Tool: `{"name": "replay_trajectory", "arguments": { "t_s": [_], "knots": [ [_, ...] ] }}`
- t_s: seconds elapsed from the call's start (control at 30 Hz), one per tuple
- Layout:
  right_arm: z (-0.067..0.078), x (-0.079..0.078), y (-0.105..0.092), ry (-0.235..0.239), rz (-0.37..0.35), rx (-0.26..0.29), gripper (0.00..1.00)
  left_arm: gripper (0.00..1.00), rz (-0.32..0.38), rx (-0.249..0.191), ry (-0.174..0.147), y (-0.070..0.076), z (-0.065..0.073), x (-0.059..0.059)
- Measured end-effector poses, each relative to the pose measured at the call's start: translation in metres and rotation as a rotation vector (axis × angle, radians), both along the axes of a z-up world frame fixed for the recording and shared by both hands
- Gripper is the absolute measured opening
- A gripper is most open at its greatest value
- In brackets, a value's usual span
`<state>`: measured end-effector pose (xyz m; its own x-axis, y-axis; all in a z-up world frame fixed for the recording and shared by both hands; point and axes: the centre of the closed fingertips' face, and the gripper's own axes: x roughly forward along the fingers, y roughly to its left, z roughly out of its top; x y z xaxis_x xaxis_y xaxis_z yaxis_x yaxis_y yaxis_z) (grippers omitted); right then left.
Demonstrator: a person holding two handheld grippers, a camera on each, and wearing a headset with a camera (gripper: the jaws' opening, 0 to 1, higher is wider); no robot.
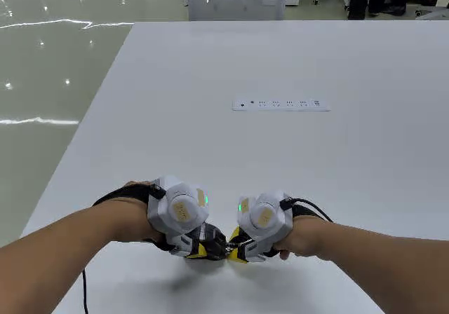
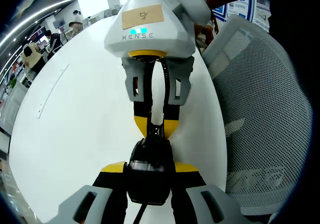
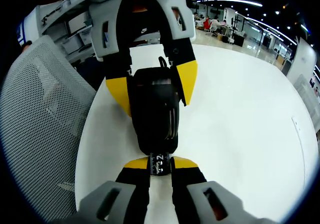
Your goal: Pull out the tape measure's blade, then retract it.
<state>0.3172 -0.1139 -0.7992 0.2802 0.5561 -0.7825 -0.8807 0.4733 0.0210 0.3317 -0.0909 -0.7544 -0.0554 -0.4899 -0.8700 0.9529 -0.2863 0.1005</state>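
Observation:
A black tape measure (image 1: 213, 242) hangs low over the near edge of the white table (image 1: 280, 62), between the two grippers, which face each other. My left gripper (image 1: 202, 249) is shut on its case (image 2: 148, 184), yellow pads on both sides. My right gripper (image 3: 159, 163) is shut on the end of the blade (image 3: 158, 159), where printed numbers show. Just a short length of blade is out of the case (image 3: 152, 109). In the left gripper view the right gripper (image 2: 156, 126) comes in from above, pinching the blade tip close to the case mouth.
A white power strip (image 1: 280, 104) lies flat in the middle of the table. A grey mesh chair (image 2: 260, 124) stands just behind the near table edge. The table's left edge drops to glossy floor (image 1: 42, 83).

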Motion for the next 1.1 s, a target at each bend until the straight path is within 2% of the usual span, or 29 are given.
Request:
{"name": "replay_trajectory", "arguments": {
  "t_s": [0.1,0.23,0.43,1.1],
  "knots": [
    [0.001,-0.004,-0.001,0.000,-0.009,0.009,0.13,0.30,-0.005,-0.007,0.004,0.001,0.000,-0.001],
    [0.001,-0.008,-0.003,-0.006,-0.023,0.020,0.13,0.30,-0.028,0.009,-0.003,0.001,0.000,-0.003],
    [0.003,-0.011,-0.014,-0.018,-0.048,0.041,0.13,0.30,-0.016,0.006,0.002,0.001,0.000,-0.002],
    [0.003,-0.017,-0.031,-0.021,-0.046,0.024,0.13,0.30,0.008,-0.006,0.008,0.000,0.000,-0.001]
  ]
}}
